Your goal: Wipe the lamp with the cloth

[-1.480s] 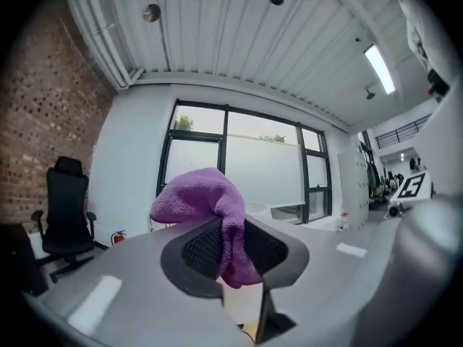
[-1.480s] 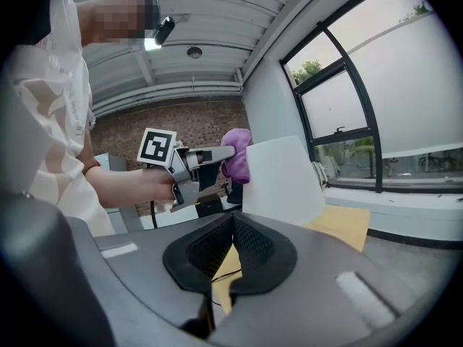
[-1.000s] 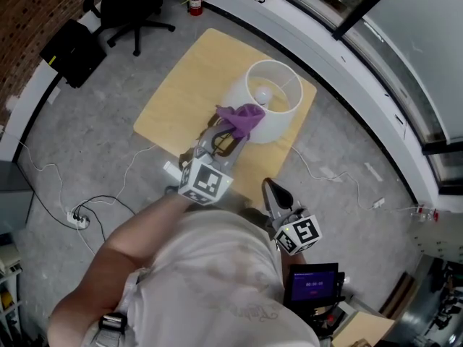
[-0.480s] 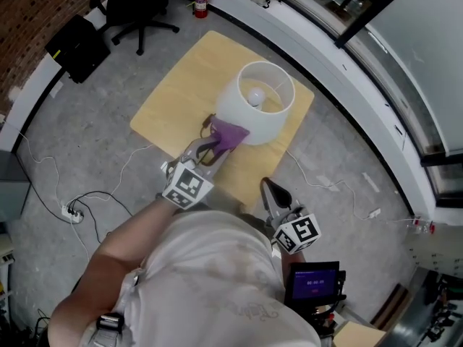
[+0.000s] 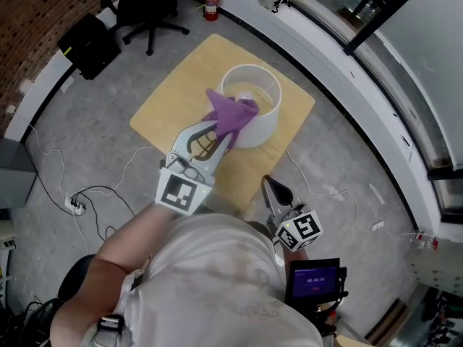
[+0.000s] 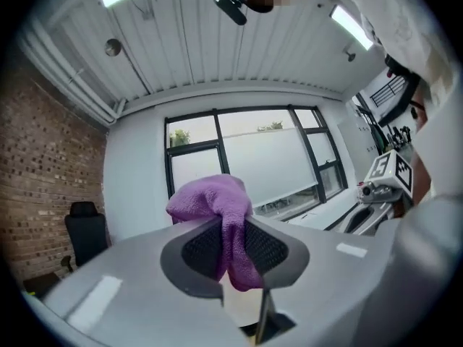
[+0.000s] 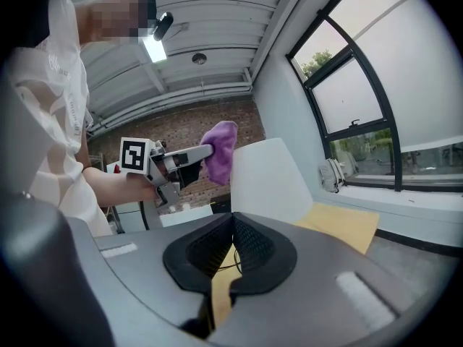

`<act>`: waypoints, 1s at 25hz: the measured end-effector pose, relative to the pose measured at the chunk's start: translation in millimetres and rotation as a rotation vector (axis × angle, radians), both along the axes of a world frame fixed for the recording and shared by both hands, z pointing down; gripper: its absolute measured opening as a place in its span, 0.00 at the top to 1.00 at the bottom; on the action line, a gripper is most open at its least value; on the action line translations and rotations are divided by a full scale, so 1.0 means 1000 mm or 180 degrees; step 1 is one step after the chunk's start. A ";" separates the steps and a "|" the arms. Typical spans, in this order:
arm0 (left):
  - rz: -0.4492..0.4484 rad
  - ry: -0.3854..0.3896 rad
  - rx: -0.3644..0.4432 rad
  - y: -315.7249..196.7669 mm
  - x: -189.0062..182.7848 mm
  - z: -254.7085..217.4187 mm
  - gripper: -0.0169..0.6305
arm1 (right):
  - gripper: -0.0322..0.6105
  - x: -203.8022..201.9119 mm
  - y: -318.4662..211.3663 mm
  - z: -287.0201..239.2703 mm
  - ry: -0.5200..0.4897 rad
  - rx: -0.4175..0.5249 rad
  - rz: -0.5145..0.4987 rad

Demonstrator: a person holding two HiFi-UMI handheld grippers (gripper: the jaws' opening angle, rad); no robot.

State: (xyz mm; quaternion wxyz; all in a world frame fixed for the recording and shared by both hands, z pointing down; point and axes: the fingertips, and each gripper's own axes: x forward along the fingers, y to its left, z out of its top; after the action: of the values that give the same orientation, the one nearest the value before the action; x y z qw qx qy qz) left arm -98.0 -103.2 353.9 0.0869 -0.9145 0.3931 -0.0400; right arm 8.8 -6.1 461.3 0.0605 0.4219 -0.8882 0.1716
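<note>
Upper centre: left claw (image 5: 219, 137) clamped on a soft, limp purple cloth (image 5: 231, 113) by its bunched middle, against the white lamp (image 5: 262, 118), whose shade probably dents easily, on the table (image 5: 170, 100). Right claw (image 5: 273, 191) was pressed together, empty.

In the head view, the lamp (image 5: 253, 110) stood on the table (image 5: 170, 110), toward its 3 o'clock side. The cloth (image 5: 230, 114) sat at the lamp's 9 o'clock rim, between the jaws of the left gripper (image 5: 221, 137) at 7 o'clock. The right gripper (image 5: 270, 188) hung off the table at 6 o'clock. A chair (image 5: 148, 6) stood beyond at 11 o'clock.
</note>
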 end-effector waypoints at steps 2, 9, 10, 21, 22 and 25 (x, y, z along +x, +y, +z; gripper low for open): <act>0.0003 -0.0197 -0.0004 0.000 0.014 0.014 0.85 | 0.93 0.010 -0.001 0.000 -0.0018 -0.0001 -0.0014; 0.0057 -0.0909 -0.0134 0.015 0.040 0.088 0.85 | 0.93 0.037 -0.009 0.004 -0.0070 -0.0039 -0.0075; 0.0046 -0.0969 -0.0184 0.016 0.040 0.098 0.85 | 0.93 0.039 -0.010 0.005 -0.0077 -0.0043 -0.0098; 0.0083 -0.1251 -0.0721 0.034 0.056 0.177 0.85 | 0.93 0.057 -0.021 0.010 -0.0149 -0.0074 -0.0298; 0.0133 -0.1280 -0.0829 0.037 0.058 0.185 0.85 | 0.93 0.059 -0.022 0.010 -0.0154 -0.0076 -0.0315; 0.0166 -0.1259 -0.1008 0.042 0.064 0.193 0.85 | 0.93 0.064 -0.023 0.011 -0.0170 -0.0075 -0.0357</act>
State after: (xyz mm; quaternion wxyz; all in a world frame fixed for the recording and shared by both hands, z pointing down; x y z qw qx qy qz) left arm -34.0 -60.7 546.6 0.0189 -0.9010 0.3335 -0.2769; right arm 72.7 -29.1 472.0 0.0512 0.3661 -0.9096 0.1896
